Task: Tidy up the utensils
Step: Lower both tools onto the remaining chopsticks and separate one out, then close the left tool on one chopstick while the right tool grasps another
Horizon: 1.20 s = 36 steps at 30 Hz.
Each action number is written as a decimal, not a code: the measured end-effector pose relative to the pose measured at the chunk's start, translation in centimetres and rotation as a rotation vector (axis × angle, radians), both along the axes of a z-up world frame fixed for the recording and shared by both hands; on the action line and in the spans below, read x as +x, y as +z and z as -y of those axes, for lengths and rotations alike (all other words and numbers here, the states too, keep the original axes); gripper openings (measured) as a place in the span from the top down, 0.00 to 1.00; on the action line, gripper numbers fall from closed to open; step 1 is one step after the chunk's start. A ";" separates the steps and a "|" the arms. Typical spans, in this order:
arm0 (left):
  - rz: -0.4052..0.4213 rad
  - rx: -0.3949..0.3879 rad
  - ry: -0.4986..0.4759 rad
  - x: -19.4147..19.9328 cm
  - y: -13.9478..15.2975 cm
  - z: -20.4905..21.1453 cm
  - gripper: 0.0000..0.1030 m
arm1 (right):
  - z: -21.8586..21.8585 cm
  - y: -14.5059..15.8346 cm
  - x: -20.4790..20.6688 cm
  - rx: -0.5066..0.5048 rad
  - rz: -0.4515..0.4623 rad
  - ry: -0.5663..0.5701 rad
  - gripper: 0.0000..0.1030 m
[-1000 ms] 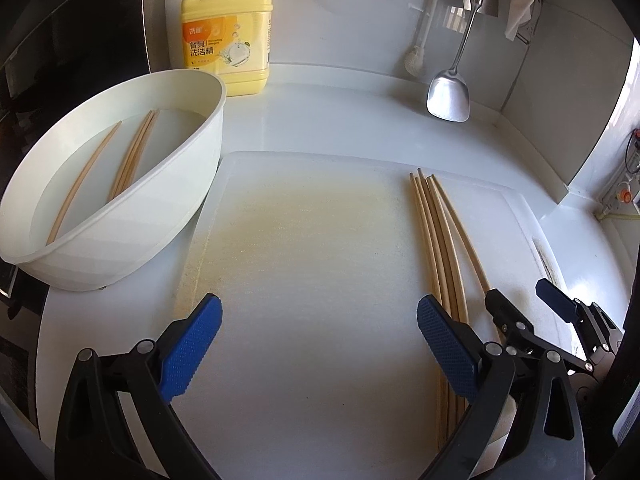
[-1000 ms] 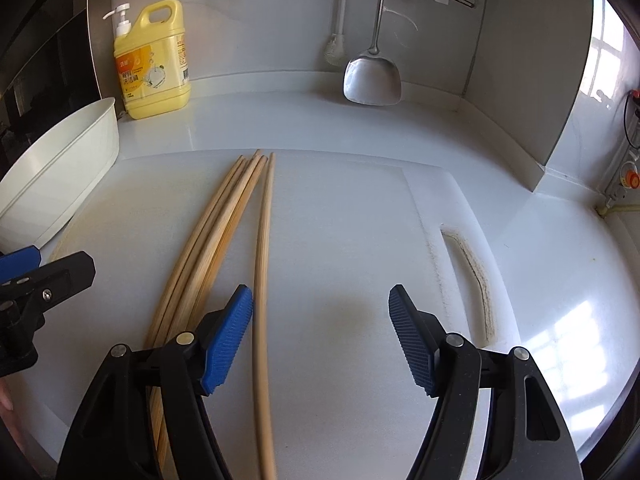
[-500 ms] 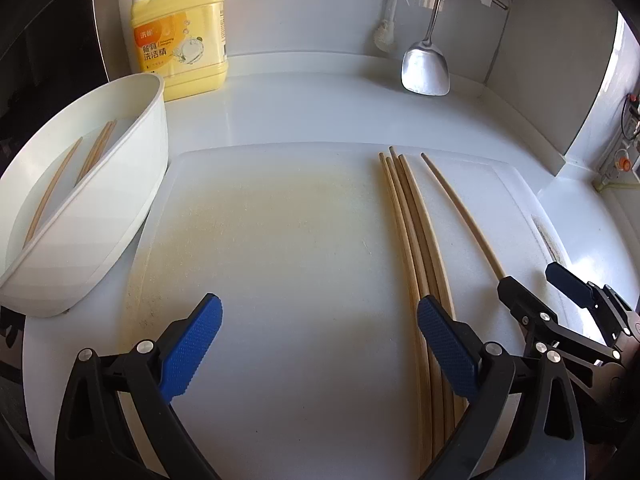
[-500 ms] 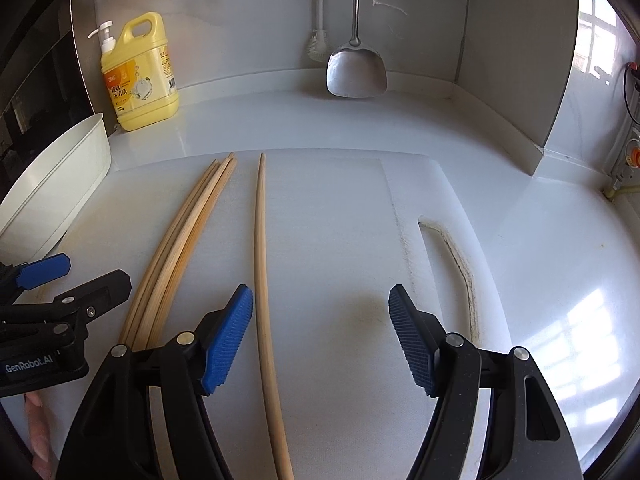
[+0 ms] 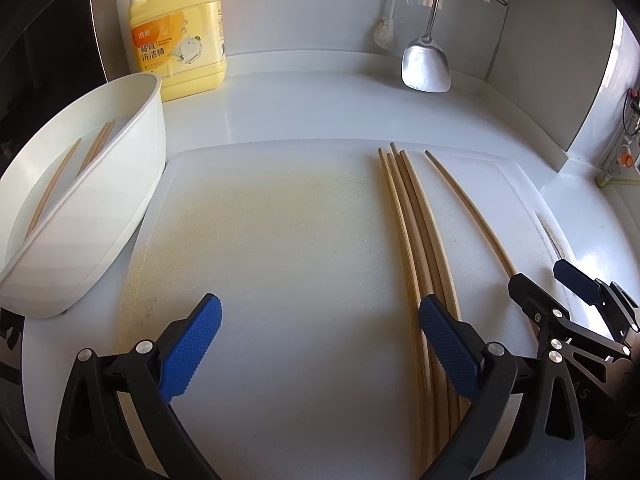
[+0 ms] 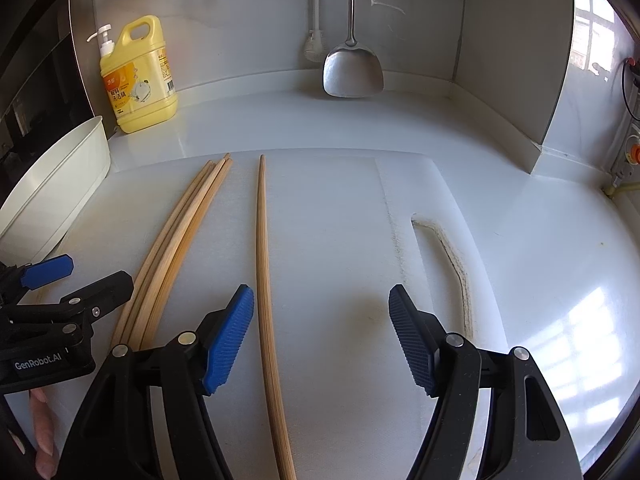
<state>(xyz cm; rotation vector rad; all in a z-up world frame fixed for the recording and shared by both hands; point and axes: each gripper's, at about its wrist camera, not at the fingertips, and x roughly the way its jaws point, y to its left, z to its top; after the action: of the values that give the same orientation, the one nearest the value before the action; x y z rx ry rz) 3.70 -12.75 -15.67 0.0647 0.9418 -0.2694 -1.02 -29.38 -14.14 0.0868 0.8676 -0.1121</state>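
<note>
Several wooden chopsticks (image 5: pixel 412 232) lie bundled on the white cutting board (image 5: pixel 280 240), right of centre. A single chopstick (image 5: pixel 468 208) lies apart to their right. My left gripper (image 5: pixel 320 344) is open and empty, with its right pad over the bundle's near part. In the right wrist view my right gripper (image 6: pixel 320 332) is open above the board (image 6: pixel 340 220). The single chopstick (image 6: pixel 262 260) runs between its jaws, close to the left pad and untouched. The bundle (image 6: pixel 180 240) lies left of it, next to the left gripper (image 6: pixel 80 276). The right gripper (image 5: pixel 544 278) shows at the left wrist view's right edge.
A white tub (image 5: pixel 120 152) at the board's left edge holds three more chopsticks (image 5: pixel 96 144). A yellow detergent bottle (image 5: pixel 180 32) stands at the back left, and a metal spatula (image 5: pixel 426 68) hangs against the back wall. A person's finger (image 6: pixel 40 432) shows under the left gripper.
The single chopstick now lies clearly apart from the bundle. The left gripper has shifted right and lower, so the tub sits further left in its view. The right gripper has barely moved.
</note>
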 end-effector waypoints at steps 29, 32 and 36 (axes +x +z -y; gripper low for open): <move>0.084 0.061 -0.059 0.2 1.0 2.3 0.84 | -2.5 0.3 0.9 -0.038 0.032 0.165 0.85; 0.094 0.082 -0.070 -0.1 1.1 2.7 0.92 | -2.6 0.4 0.8 -0.049 0.028 0.167 0.94; 0.059 0.056 -0.069 -0.1 1.5 2.3 0.93 | -1.8 0.7 0.4 0.004 0.029 0.158 0.94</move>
<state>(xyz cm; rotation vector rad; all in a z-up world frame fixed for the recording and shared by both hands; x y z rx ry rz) 3.64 -15.01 -14.22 0.1558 0.8895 -0.3036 -0.63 -27.59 -13.46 0.0228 0.8426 0.0391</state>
